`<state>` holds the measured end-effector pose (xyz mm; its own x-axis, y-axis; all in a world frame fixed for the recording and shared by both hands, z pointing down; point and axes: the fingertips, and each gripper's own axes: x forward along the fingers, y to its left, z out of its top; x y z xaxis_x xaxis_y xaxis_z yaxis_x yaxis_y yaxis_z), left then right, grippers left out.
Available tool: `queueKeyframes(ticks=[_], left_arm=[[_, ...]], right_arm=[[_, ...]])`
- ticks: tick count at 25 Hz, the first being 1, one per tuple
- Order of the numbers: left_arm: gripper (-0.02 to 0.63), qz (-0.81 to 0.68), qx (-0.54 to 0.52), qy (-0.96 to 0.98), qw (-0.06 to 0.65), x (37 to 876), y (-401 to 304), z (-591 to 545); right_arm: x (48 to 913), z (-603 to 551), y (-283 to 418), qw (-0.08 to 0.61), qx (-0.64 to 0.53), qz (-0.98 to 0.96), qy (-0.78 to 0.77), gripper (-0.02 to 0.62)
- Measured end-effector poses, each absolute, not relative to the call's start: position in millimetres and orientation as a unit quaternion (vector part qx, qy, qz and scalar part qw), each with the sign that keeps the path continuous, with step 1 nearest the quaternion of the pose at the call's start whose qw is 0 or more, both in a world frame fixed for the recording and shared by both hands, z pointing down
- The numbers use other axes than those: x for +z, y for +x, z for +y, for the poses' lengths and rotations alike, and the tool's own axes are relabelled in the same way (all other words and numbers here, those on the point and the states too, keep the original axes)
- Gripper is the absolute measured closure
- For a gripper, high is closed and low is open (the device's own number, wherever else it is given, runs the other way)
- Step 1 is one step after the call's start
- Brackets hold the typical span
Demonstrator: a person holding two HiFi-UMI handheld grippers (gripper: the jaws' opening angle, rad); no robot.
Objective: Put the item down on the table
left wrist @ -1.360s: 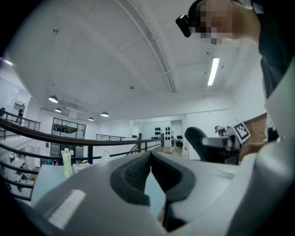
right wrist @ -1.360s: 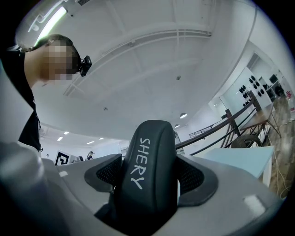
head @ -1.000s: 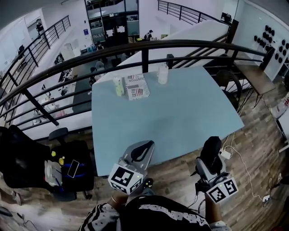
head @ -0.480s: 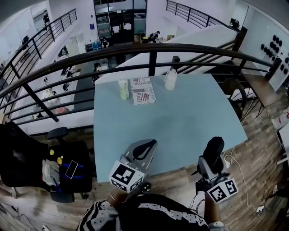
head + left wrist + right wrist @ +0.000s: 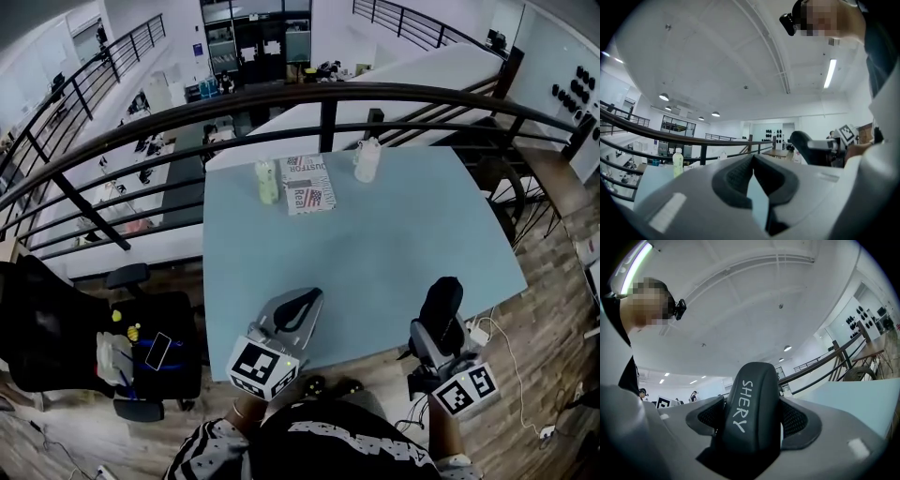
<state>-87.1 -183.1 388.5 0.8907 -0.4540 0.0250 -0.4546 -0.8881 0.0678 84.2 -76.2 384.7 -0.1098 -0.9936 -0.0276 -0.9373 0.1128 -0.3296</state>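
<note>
By the table point(image 5: 375, 234) edge, the right gripper point(image 5: 439, 321) squeezes a black case point(image 5: 752, 404), and the left gripper point(image 5: 296, 309) is closed on nothing.

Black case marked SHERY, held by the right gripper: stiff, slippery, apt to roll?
Black case probably stiff: it holds its rounded shape between the fingers of the right gripper. Its smooth, curved surface may slip or rock on the table.

The table point(image 5: 375, 253) has a smooth, matt pale-blue top. At its far edge lies glossy printed paper point(image 5: 307, 184). The black case point(image 5: 751, 404) looks matt and finely grained between dark ribbed pads point(image 5: 794, 418) on the right gripper point(image 5: 752, 420), whose shell is grey matt plastic. The railing point(image 5: 281, 98) is dark metal.
</note>
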Motion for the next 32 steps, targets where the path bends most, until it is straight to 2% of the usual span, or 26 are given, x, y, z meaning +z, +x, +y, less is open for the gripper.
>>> queueKeyframes(ticks=[13,21,32], left_arm=[[0.606,-0.326,0.021,0.945,0.017,379.0,-88.2,-213.2],[0.606,-0.371,0.057,0.927,0.007,377.4,-58.6,-217.7],[0.606,-0.410,0.048,0.911,-0.005,375.5,-16.0,-227.2]], right_arm=[[379.6,-147.5,110.7,0.134,-0.129,0.791,-0.583,0.236],[382.2,-185.2,139.9,0.141,-0.138,0.823,-0.533,0.235],[409.2,-212.5,189.7,0.122,-0.156,0.836,-0.512,0.236]])
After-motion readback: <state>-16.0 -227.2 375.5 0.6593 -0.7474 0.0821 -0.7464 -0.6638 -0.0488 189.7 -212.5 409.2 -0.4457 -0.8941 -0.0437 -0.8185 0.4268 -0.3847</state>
